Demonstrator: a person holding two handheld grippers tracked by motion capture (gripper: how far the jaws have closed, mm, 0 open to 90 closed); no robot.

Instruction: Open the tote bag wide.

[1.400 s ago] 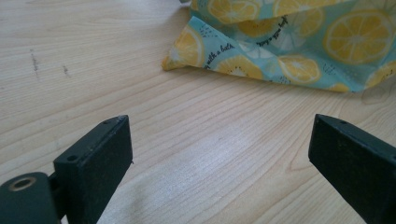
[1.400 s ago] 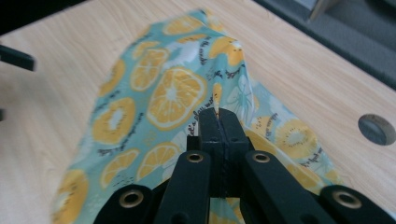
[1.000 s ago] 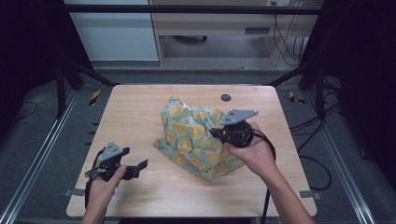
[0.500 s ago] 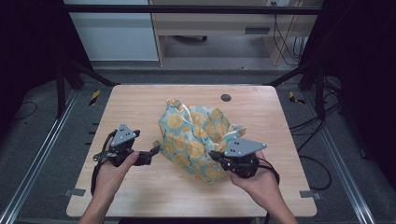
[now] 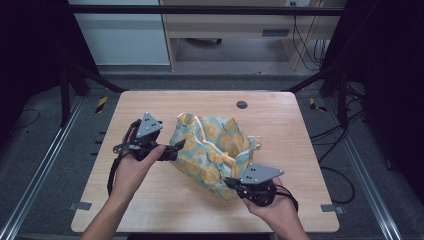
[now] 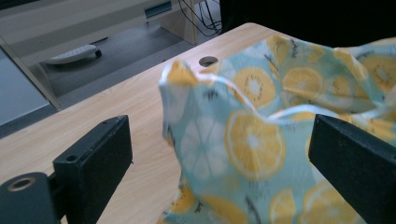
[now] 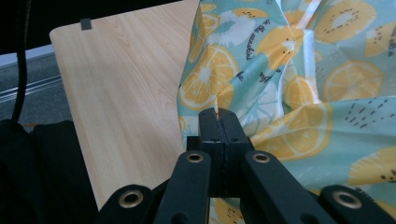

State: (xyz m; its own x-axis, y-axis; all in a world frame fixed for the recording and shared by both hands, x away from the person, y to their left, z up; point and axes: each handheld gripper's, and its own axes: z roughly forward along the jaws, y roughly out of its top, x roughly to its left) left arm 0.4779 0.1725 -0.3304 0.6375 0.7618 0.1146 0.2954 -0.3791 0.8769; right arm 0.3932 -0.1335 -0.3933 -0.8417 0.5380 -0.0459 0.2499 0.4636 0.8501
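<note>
You are partway through taking hold of the fruit-print cloth (image 5: 212, 150), which lies bunched up on the middle of the wooden table (image 5: 280, 120), and one hand already has its grip. Your right gripper (image 5: 231, 183) is clenched on the near edge of the fabric: in the right gripper view the two jaws stand pressed together with a thin fold of cloth (image 7: 261, 70) pinched at their tips. Your left gripper (image 5: 176, 149) is released, its jaws wide apart at the cloth's left side; in the left gripper view the white-piped hem (image 6: 243, 100) stands between them with no pad touching it. I judge the next move to be yours on the left: ease forward until that hem sits well between the jaws, then close, so both hands can spread or lift the cloth. How the fabric is folded underneath is hidden, and you cannot tell whether it is a flat sheet or a sewn bag. The small dark round thing (image 5: 242, 104) near the table's far edge is too small to name.
</note>
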